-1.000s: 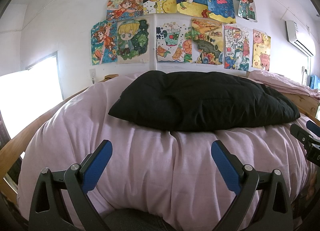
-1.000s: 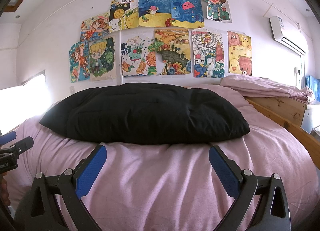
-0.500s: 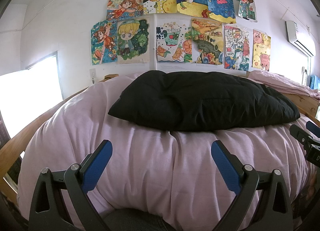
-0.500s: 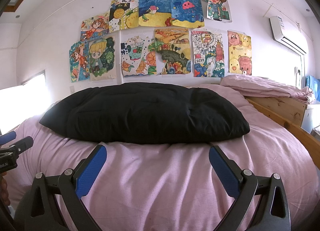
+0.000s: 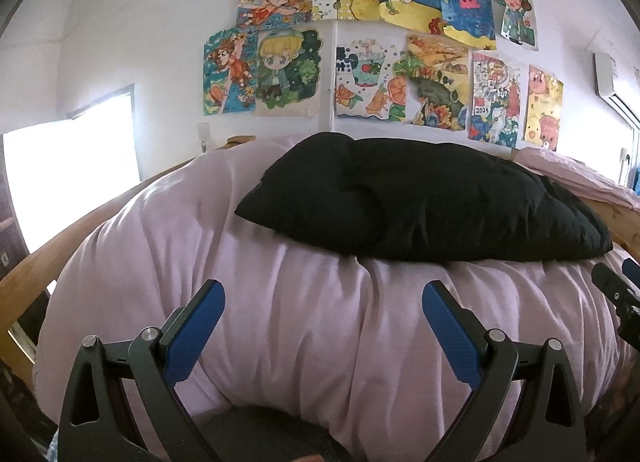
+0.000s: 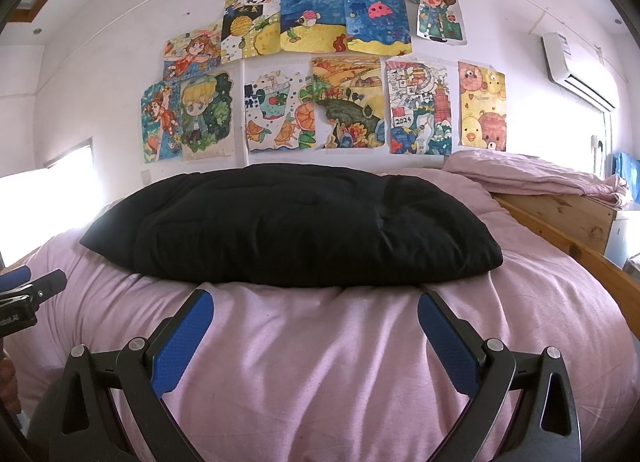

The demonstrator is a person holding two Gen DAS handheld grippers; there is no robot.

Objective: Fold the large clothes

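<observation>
Both hand-held grippers, left (image 5: 322, 316) and right (image 6: 316, 316), hang wide and empty over a pink bed (image 6: 320, 362); the black garment (image 6: 292, 226) lies beyond. Its puffy bulk may slip a shallow pinch.

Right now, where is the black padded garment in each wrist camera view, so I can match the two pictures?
Left wrist view: the black padded garment lies right of centre on the pink bedding, beyond the open left tool.
Right wrist view: it lies centred, slightly left, beyond the open right tool.
Shared landmark: the 2024 drawing on the wall.
</observation>
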